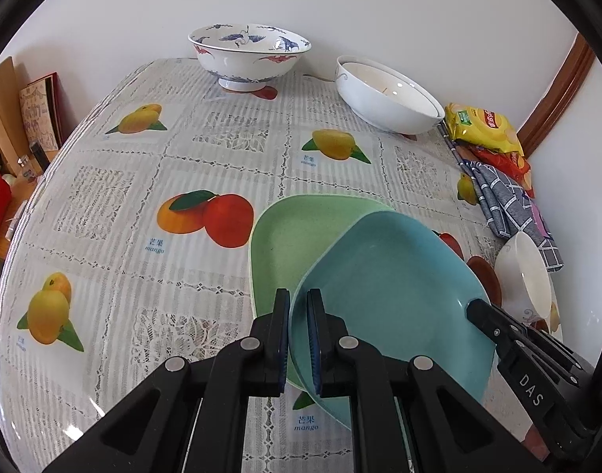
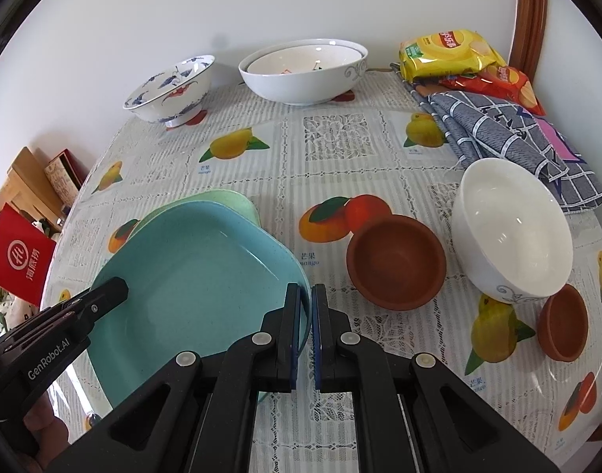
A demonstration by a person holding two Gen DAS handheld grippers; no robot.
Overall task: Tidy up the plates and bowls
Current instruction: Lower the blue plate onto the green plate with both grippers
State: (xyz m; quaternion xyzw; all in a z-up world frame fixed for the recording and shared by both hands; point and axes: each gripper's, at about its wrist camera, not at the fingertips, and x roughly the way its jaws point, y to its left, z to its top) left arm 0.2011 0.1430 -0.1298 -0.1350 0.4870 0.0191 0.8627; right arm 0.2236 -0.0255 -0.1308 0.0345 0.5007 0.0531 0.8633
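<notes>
I have both grippers clamped on the blue plate (image 1: 387,287), left gripper (image 1: 299,339) on one rim, right gripper (image 2: 305,331) on the opposite rim, jaws pinched tight. Holding two edges keeps it level over the green plate (image 1: 289,244) on the worktop (image 1: 123,197), probably for stacking; whether they touch, I can't tell.

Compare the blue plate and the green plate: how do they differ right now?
The blue plate is tilted, its rim pinched by the left claw and the right claw; the green plate lies flat on the table, in neither claw. Blue sits over green, partly covering it. Both are squarish with rounded corners.
</notes>
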